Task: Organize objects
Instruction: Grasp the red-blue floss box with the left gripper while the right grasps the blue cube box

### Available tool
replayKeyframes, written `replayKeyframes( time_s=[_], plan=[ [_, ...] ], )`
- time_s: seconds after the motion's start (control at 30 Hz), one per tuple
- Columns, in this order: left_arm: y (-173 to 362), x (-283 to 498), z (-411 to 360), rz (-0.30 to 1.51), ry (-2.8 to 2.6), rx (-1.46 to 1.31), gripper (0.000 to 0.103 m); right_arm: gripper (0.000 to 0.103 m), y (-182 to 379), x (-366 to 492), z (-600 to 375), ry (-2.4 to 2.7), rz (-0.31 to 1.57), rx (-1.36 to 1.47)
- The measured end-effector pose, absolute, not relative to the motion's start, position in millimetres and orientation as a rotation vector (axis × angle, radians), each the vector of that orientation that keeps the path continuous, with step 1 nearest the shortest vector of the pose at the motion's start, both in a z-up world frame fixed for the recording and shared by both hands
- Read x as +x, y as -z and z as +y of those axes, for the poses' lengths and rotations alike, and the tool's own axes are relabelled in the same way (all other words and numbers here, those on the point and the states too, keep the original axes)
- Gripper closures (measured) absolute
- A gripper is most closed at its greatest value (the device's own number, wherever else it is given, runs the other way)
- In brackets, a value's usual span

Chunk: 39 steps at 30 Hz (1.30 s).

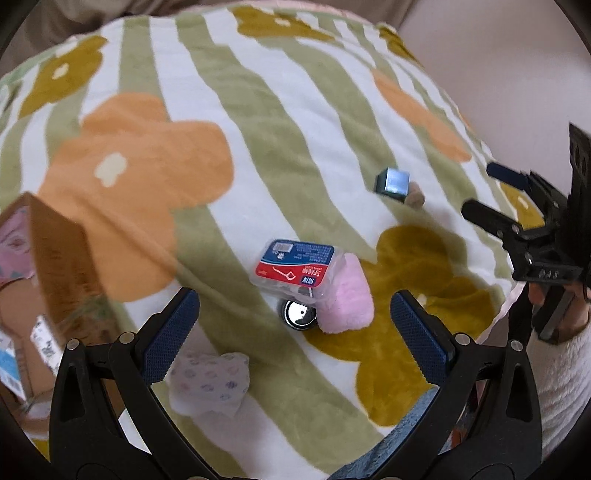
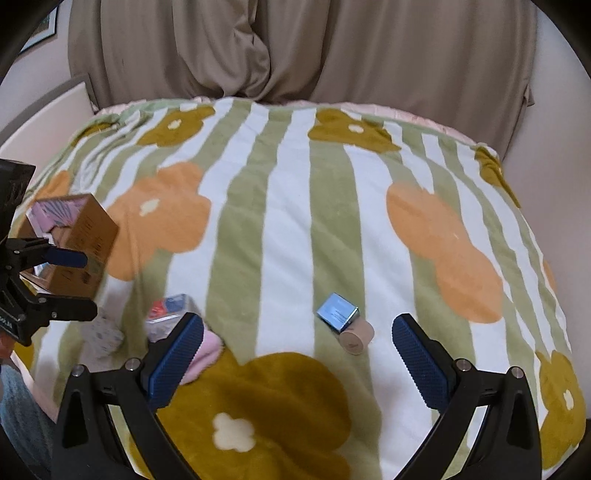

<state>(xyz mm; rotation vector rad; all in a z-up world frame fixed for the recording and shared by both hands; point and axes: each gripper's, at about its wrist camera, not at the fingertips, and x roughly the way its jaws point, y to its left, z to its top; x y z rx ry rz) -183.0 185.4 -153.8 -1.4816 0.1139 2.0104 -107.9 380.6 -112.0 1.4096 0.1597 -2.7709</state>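
Left tongs (image 1: 295, 332) spread wide at the bottom of the frame, empty. Between them on the blanket (image 1: 258, 122): floss box (image 1: 295, 267) resting on a pink plush (image 1: 347, 299), touching a metal disc (image 1: 300, 314). Tissue pack (image 1: 210, 384) lower left. Carton (image 1: 55, 258) at left edge. Blue cube (image 1: 392, 181) touching a cork (image 1: 415, 197), upper right. Right tongs (image 1: 480, 192) at right edge, open.

You are working in a home, most likely a bedroom or living space. The work surface is a soft plush blanket (image 2: 295, 229) with green and white stripes and large orange and mustard flowers, spread over a padded top. Behind it hang beige curtains (image 2: 295, 48) in loose folds against a plain pale wall (image 2: 554, 122). A framed picture (image 2: 40, 29) shows at the upper left corner. A cardboard box (image 2: 85, 251) of household goods stands at the blanket's left edge, with small personal items scattered nearby.
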Motion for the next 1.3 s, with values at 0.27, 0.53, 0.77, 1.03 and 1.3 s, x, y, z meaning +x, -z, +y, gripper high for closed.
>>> replayKeyframes(
  time_s=[0.27,0.53,0.77,1.03,1.3],
  plan=[
    [198.1,-200.9,205.0,0.123,-1.903,-1.58,0.001,0.001,161.0,-142.4,400.3,2.717,0.214,1.527],
    [224.7,-214.0,216.8,0.091,-1.85,-1.633,0.001,0.002,191.4,-164.6,406.7,2.683,0.277,1.595],
    [238.9,-219.1,224.2,0.092,-1.829,-1.65,0.001,0.01,212.3,-175.5,413.5,2.66,0.303,1.638],
    [241.8,-225.1,227.6,0.048,-1.781,-1.667,0.006,0.03,228.9,-184.9,420.9,2.625,0.367,1.683],
    [242.4,-226.6,229.0,-0.001,-1.755,-1.667,0.014,0.056,236.7,-188.0,412.3,2.573,0.487,1.691]
  ],
)
